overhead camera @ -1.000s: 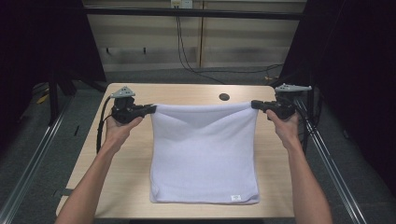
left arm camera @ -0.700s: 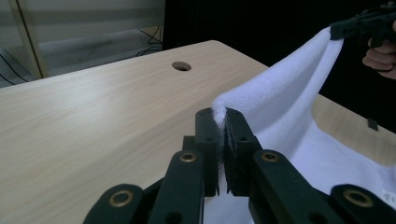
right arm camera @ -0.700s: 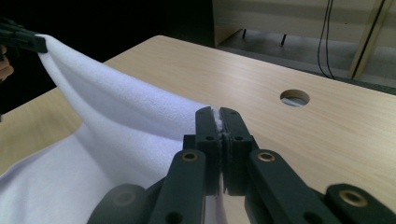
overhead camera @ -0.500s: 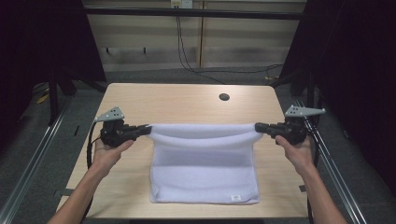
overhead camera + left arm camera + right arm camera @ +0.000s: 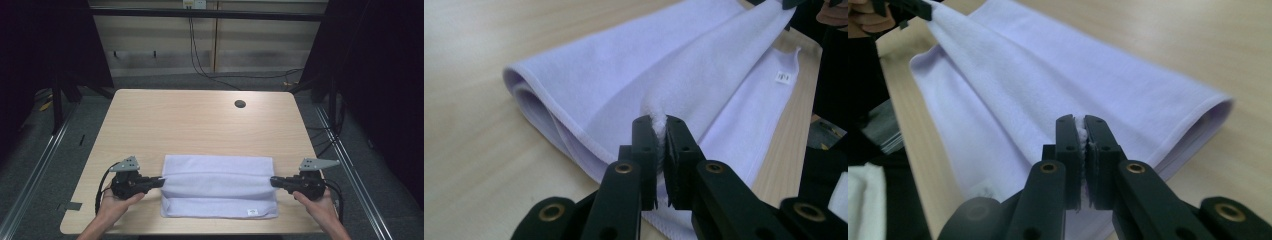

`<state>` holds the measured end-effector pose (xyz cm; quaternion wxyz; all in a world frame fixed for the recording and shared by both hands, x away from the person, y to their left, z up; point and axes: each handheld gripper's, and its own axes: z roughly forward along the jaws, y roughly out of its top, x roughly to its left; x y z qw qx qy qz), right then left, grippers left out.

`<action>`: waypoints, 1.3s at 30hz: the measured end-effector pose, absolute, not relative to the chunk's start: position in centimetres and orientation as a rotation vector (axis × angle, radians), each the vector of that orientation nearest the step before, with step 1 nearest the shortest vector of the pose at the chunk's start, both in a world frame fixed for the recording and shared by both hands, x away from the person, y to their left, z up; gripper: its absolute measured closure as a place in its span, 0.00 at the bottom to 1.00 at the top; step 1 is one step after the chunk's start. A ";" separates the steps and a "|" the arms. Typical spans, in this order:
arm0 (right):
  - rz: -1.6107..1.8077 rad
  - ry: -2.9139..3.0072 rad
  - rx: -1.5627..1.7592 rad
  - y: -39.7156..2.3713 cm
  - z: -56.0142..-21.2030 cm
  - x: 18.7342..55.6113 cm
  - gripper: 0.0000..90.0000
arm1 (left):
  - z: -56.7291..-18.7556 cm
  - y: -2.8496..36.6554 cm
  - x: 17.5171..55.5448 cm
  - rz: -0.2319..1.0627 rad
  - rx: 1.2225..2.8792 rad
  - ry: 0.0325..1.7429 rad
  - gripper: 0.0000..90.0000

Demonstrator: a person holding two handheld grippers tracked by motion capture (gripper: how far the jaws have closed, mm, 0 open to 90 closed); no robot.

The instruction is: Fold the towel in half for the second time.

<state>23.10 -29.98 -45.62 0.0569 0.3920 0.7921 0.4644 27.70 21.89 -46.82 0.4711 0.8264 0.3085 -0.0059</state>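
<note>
Near the table's [image 5: 200,125] front edge, the towel [image 5: 218,186] lay lengthwise between the left gripper [image 5: 159,182] and right gripper [image 5: 274,181], each clamped on a corner of its folded-over edge.

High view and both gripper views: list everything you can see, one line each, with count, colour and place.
towel: one, white, folded over at the near edge of the table, its upper layer pinched at both ends
label: one, white, on the towel's near right corner
table: one, light wood, centre of the high view
hole: one, dark, far right part of the tabletop
cables: several, black, hanging behind the table
left gripper: one, black, shut on the towel's left end
right gripper: one, black, shut on the towel's right end
hands: two, at the near edge, one on each gripper
</note>
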 end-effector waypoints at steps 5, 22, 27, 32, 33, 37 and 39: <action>1.309 2.466 1.186 -29.6 -46.6 21.9 0.92 | -47.6 22.1 26.8 -0.036 2.080 0.754 0.92; 1.159 2.611 1.219 -28.9 -48.9 20.1 0.73 | -48.4 23.0 24.7 -0.013 2.119 0.767 0.74; 1.297 2.342 1.218 -30.0 -47.1 19.9 0.57 | -47.3 24.2 25.1 0.051 1.976 0.810 0.56; 1.378 2.119 1.278 -31.6 -46.3 19.8 0.46 | -46.9 25.6 26.6 0.145 1.855 0.899 0.44; 1.401 2.056 1.301 -32.3 -46.1 19.9 0.44 | -47.0 25.9 27.1 0.156 1.837 0.914 0.44; 1.397 1.959 1.342 -34.0 -46.4 20.7 0.38 | -47.2 26.3 28.0 0.195 1.818 0.978 0.39; 1.375 1.939 1.365 -34.5 -46.7 20.9 0.37 | -47.2 26.6 28.0 0.217 1.813 0.998 0.35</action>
